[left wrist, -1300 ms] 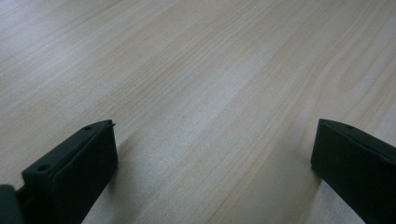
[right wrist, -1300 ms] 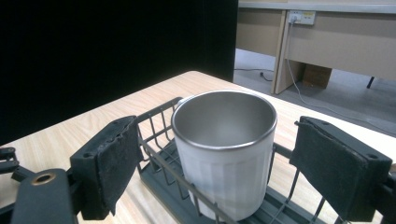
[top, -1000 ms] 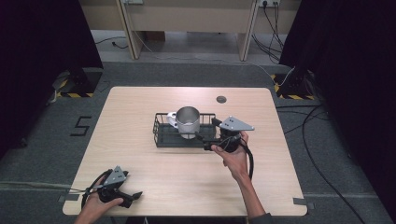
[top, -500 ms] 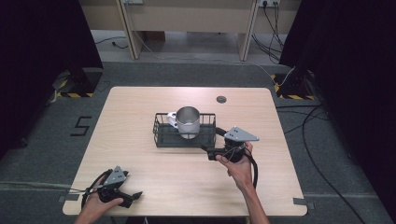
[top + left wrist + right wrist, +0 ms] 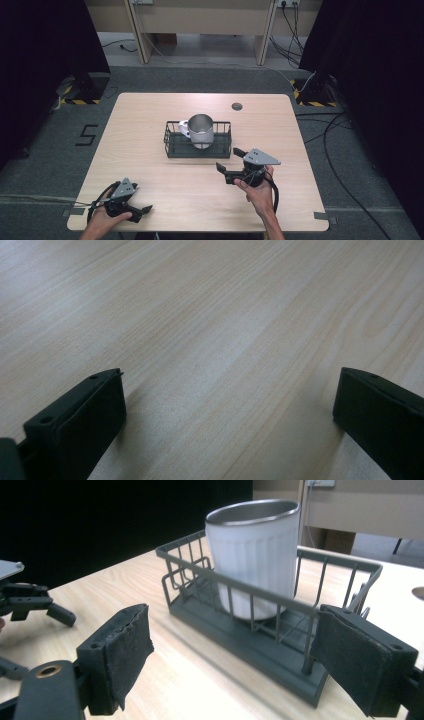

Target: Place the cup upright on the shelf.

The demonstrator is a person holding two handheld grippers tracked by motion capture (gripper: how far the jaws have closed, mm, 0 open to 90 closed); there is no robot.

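Observation:
A dark wire basket (image 5: 220,147) stands on the middle of the table, and a white ribbed cup (image 5: 201,131) with a metal-grey inside stands upright in it. My right gripper (image 5: 229,159) is held just off the basket's front right corner, open and holding nothing. The right gripper view looks between the two padded jaws (image 5: 245,670) at the basket (image 5: 260,640) and the cup (image 5: 255,560) a short way ahead. My left gripper (image 5: 141,200) rests at the front left of the table, open over bare wood (image 5: 227,410).
The wooden table (image 5: 140,130) has a small dark round cap (image 5: 237,106) near its far edge. The left gripper (image 5: 30,602) shows off to the left in the right gripper view. Cables lie on the floor to the right (image 5: 345,150).
My right gripper has drawn back from the basket's right end toward the person's side of the table, still open. The left gripper, basket and cup have not moved.

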